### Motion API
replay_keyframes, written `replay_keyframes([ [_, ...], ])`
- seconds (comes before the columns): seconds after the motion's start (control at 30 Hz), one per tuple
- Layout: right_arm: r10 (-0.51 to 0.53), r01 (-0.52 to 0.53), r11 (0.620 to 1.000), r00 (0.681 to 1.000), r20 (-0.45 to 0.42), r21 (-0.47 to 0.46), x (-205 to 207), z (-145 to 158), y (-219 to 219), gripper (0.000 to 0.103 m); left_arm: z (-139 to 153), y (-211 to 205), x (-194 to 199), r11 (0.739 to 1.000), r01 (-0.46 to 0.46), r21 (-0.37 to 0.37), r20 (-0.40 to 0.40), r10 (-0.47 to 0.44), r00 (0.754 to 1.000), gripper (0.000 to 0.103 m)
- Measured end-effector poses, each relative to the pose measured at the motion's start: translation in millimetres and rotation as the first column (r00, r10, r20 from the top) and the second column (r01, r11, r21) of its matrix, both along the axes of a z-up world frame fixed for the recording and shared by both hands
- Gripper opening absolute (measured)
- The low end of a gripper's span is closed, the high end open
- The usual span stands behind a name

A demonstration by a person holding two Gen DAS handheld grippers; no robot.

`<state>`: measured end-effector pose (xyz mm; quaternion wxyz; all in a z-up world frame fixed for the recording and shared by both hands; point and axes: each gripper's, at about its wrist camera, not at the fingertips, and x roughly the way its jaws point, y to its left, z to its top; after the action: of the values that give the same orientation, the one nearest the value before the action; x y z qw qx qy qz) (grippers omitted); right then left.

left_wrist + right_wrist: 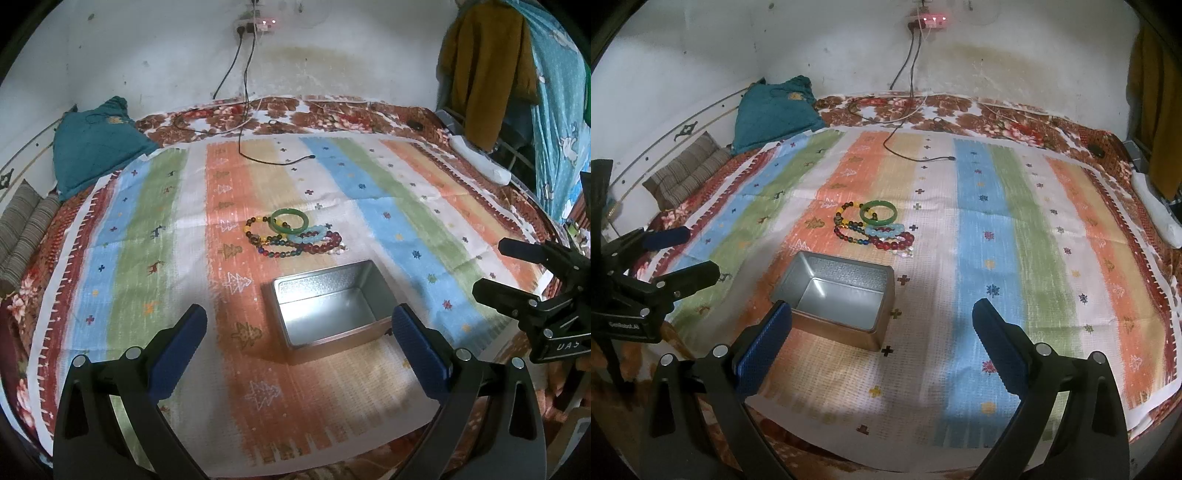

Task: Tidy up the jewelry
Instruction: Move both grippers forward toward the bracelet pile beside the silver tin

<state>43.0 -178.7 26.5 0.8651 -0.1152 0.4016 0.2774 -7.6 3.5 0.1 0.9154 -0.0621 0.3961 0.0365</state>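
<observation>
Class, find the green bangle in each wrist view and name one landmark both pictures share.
Left wrist view: the green bangle sits just above centre, at the top of the bracelet pile, beyond the tin.
Right wrist view: the bangle lies slightly left of centre, again beyond the tin.
Shared landmark: the black cable end on the cloth.

Green bangle (290, 220), silver tin (328, 308), pastel-striped cloth (388, 192).

Left gripper's finger (421, 345) hides the tin box's (314, 291) near corner, and the piled bracelets (295, 236) overlap beyond counting
</observation>
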Motion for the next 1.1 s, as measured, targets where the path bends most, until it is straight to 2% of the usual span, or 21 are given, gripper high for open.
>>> replay_keyframes([
  [0.43, -0.003, 0.003, 1.0, 1.0, -0.007, -0.002, 1, -3, 0, 0.099, -4, 1, 2, 1.0, 0.0, 0.019, -0.011, 0.0, 1.0, 0.098],
  [1.1, -0.025, 0.025, 0.999, 0.999, -0.024, -0.027, 11, -7, 3, 0.099, -4, 7, 6, 1.0, -0.021, 0.001, -0.021, 0.021, 1.0, 0.098],
])
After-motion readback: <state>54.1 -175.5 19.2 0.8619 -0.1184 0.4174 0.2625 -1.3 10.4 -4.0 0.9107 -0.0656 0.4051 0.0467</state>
